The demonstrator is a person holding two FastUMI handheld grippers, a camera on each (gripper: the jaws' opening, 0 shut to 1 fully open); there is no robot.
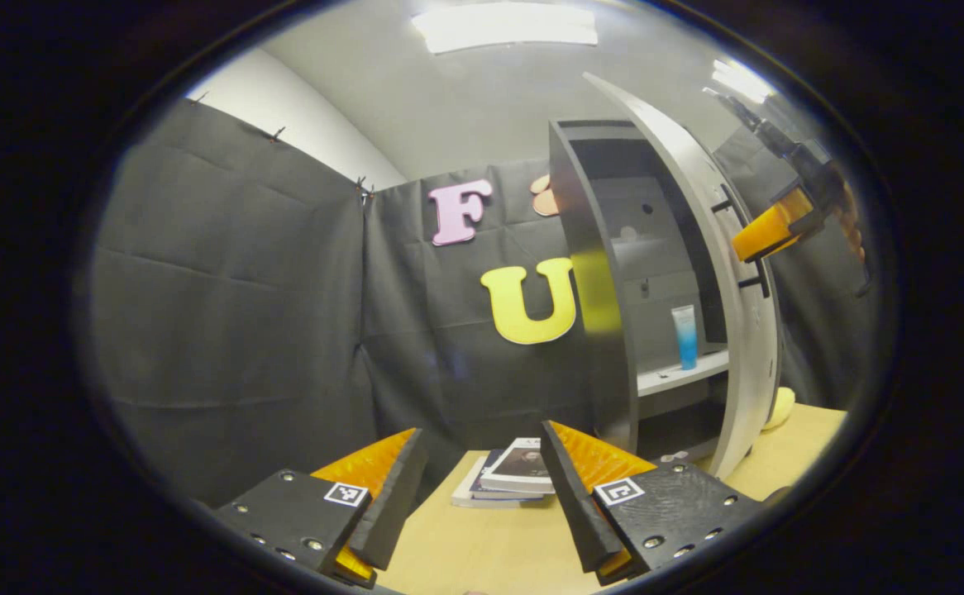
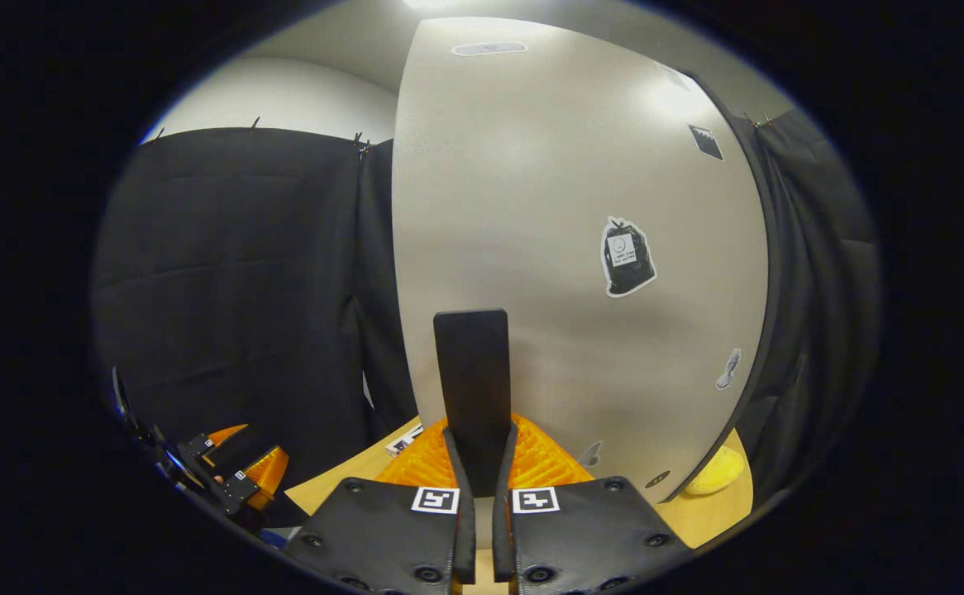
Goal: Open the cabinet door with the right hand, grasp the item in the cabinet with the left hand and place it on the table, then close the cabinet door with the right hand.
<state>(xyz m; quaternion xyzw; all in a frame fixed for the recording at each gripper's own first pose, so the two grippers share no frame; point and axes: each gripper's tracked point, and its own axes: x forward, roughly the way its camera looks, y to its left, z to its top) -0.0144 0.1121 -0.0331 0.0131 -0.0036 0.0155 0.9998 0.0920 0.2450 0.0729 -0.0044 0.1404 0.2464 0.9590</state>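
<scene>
The grey cabinet (image 1: 594, 273) stands on the table with its door (image 1: 738, 330) swung open. Inside, a blue and white tube (image 1: 684, 335) stands upright on the white shelf (image 1: 680, 376). My left gripper (image 1: 480, 435) is open and holds nothing; it hovers over the table, well short of the cabinet. In the right gripper view, my right gripper (image 2: 482, 450) is shut on the door's black handle (image 2: 472, 364), with the door's grey face (image 2: 573, 248) close ahead. The right gripper (image 1: 767, 231) also appears at the door's edge, and the left gripper (image 2: 238, 475) low on the left.
A small stack of books (image 1: 507, 479) lies on the wooden table (image 1: 482, 554) ahead of my left gripper. A yellow soft object (image 1: 782, 406) (image 2: 718, 471) rests on the table behind the open door. Black cloth walls close off the back and left.
</scene>
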